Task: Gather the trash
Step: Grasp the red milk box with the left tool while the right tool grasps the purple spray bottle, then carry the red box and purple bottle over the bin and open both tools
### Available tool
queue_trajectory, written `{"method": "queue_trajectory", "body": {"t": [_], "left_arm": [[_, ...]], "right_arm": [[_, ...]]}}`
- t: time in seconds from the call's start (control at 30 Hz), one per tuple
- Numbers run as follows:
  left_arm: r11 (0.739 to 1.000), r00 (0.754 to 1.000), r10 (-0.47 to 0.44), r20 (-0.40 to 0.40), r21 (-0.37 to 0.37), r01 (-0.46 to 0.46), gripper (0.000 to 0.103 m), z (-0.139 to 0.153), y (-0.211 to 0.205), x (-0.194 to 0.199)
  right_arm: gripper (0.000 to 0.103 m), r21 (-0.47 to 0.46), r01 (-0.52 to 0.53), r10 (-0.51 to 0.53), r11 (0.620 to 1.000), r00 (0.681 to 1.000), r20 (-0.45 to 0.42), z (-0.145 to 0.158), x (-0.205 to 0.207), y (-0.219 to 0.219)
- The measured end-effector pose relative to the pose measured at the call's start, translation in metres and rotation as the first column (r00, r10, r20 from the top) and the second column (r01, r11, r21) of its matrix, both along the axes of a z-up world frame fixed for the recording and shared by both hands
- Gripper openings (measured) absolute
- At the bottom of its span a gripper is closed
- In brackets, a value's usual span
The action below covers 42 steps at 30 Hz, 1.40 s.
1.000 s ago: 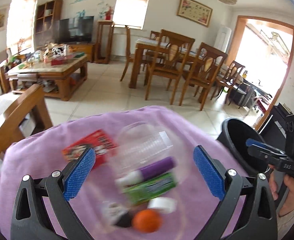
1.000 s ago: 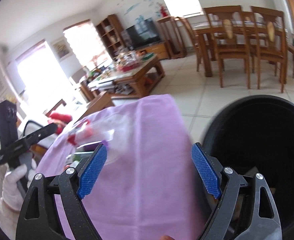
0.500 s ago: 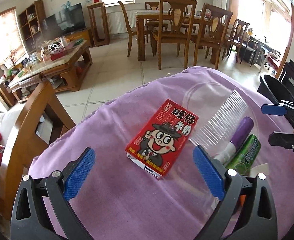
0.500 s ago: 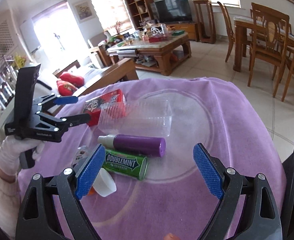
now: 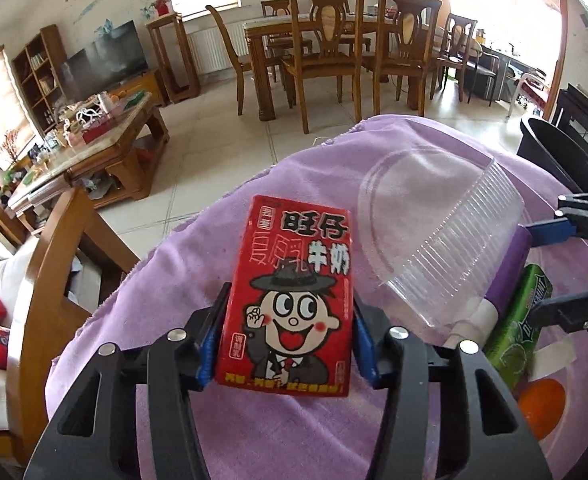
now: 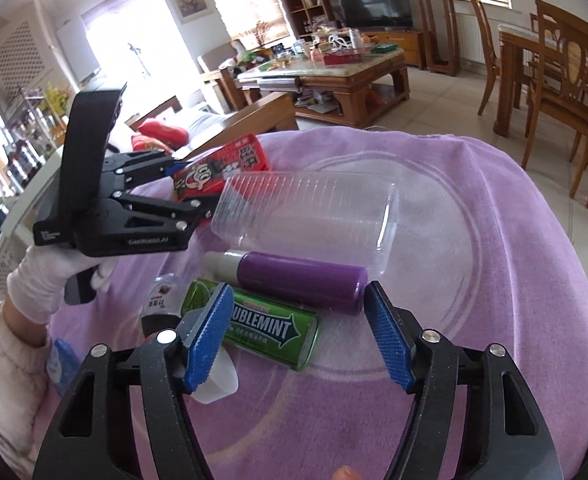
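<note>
The left gripper (image 5: 285, 332) is pinching the red carton (image 5: 289, 300) by its two sides, blue pads pressing against it. The right gripper (image 6: 298, 336) is gaping wide over the purple tube (image 6: 302, 280) and green gum pack (image 6: 269, 328), touching neither. Both are lying on the purple cloth (image 6: 494, 240) beside the clear tub (image 6: 306, 212). Only the left view is showing the black bin (image 5: 550, 148).

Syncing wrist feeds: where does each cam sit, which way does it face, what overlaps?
Left wrist: on left gripper, looking along fingers shut on the red milk carton; right gripper's tips at right edge.
Right wrist: on right gripper, open over the green gum pack and purple tube; gloved left hand visible.
Shared: carton, clear plastic container, purple cloth.
</note>
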<state>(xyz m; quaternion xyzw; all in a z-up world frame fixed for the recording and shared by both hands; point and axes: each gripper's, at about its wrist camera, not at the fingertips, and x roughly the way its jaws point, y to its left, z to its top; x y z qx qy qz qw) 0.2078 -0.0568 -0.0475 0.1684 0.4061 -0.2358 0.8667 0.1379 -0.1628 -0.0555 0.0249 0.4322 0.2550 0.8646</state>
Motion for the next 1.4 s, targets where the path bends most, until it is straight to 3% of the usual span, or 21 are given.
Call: {"method": "queue_trajectory", "body": {"t": [0.3,0.43,0.47,0.5,0.6,0.73,0.9,1.0,1.1,1.4], "left_arm": [[0.994,0.997,0.073,-0.038,-0.073,-0.075,0.050,0.006,0.025,-0.020],[0.978,0.991,0.132,-0.033,-0.157,-0.136,0.050,0.024,0.048,-0.041],[0.974,0.989,0.143,-0.029,-0.175,-0.146,0.050,0.028,0.051,-0.049],[0.970,0.989,0.147,-0.029,-0.193,-0.149,0.050,0.031,0.053,-0.056],[0.966,0.988,0.151,-0.032,-0.207,-0.154,0.050,0.035,0.051,-0.073],[0.965,0.990,0.132,-0.044,-0.221,-0.138,0.050,0.036,0.051,-0.084],[0.959,0.991,0.131,-0.036,-0.249,-0.136,0.050,0.038,0.057,-0.096],[0.956,0.992,0.125,-0.030,-0.264,-0.129,0.050,0.037,0.057,-0.101],[0.956,0.993,0.118,-0.014,-0.267,-0.118,0.050,0.038,0.054,-0.107],[0.935,0.992,0.099,0.073,-0.347,-0.067,0.050,0.066,0.037,-0.126]], "right_arm": [[0.063,-0.051,-0.069,0.072,0.996,0.996,0.055,0.022,0.009,0.005],[0.063,-0.075,-0.142,0.145,0.987,0.988,0.046,0.030,0.021,0.016],[0.061,-0.090,-0.168,0.172,0.982,0.984,0.043,0.032,0.023,0.020],[0.052,-0.102,-0.196,0.201,0.975,0.979,0.036,0.032,0.024,0.026],[0.046,-0.183,-0.256,0.260,0.949,0.965,-0.002,0.028,0.030,0.044],[0.043,-0.292,-0.303,0.305,0.907,0.952,-0.042,0.018,0.037,0.065],[0.040,-0.311,-0.304,0.296,0.900,0.952,-0.075,0.011,0.040,0.071],[0.028,-0.308,-0.286,0.283,0.907,0.958,-0.055,0.009,0.037,0.074],[0.025,-0.304,-0.271,0.277,0.913,0.961,-0.026,0.009,0.031,0.071],[0.025,-0.088,-0.162,0.171,0.983,0.979,0.112,0.061,-0.002,0.018]]}}
